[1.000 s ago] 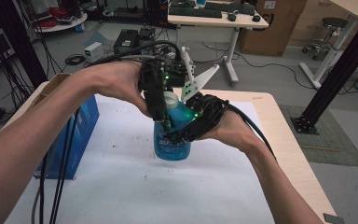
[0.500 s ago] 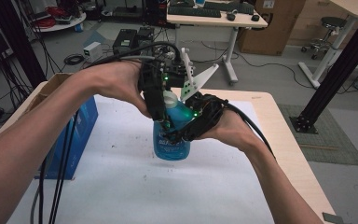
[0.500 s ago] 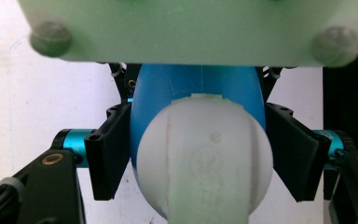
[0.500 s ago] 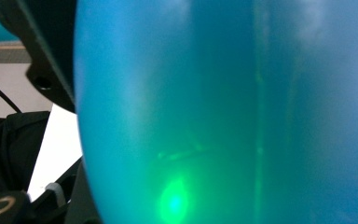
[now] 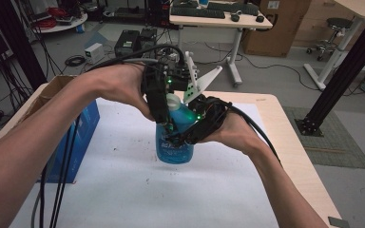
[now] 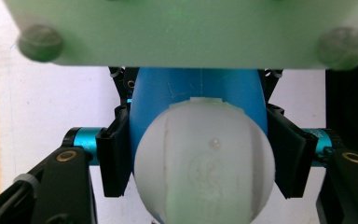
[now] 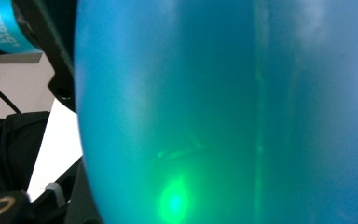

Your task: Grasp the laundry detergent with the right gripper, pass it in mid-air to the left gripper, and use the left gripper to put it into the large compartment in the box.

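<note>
Right gripper (image 5: 190,135) clamps the blue bottle (image 5: 175,145) to steady it while left gripper (image 5: 164,114) pinches its white cap (image 6: 205,161), probably for twisting.

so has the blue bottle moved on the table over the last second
No. The blue bottle stands at the same spot on the white table cover, equally far from the blue box, with the left gripper and right gripper on it.
</note>
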### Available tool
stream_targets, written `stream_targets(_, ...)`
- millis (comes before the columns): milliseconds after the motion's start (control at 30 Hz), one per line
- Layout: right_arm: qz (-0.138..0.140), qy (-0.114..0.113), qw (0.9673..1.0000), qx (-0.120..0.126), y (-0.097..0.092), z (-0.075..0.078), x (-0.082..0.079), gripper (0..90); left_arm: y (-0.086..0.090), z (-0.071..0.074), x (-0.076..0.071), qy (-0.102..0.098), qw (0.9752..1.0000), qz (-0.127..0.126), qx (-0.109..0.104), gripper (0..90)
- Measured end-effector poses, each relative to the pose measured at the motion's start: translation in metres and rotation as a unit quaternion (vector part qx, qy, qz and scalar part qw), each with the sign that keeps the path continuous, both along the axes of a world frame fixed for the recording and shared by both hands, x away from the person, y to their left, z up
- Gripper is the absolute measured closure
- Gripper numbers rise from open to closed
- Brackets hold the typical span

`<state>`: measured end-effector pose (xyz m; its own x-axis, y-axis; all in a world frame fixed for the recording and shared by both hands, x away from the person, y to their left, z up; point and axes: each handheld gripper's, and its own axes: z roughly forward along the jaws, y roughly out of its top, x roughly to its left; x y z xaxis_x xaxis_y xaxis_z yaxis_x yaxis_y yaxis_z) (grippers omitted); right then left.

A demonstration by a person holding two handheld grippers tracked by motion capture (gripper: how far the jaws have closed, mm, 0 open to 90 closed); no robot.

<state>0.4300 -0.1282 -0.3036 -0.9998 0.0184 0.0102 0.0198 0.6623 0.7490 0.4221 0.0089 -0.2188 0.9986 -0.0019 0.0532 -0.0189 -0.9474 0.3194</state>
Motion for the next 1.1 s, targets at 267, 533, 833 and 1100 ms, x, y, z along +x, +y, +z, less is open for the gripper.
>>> stream_targets(267, 0.001, 0.006, 1.0, -0.002, 0.0006, -0.0009, -0.0004, 44.5, -0.0005, -0.0005, 0.0002, -0.005, 1.0, 0.0, 0.006, 36.9)
stream_targets(533, 0.001, 0.003, 1.0, -0.001, 0.0005, -0.0011, 0.0001, 44.5, -0.0006, -0.0003, -0.0012, -0.012, 0.9999, 0.001, 0.0, 38.0)
stream_targets(833, 0.001, 0.005, 1.0, 0.008, 0.0008, -0.0033, 0.0001, 43.9, -0.0001, -0.0008, -0.0009, -0.006, 1.0, 0.005, 0.002, 38.2)
stream_targets(1100, 0.007, 0.015, 0.9999, 0.004, 0.0015, -0.005, -0.0023, 41.1, -0.0015, -0.0026, -0.0026, -0.002, 1.0, 0.005, 0.006, 38.2)
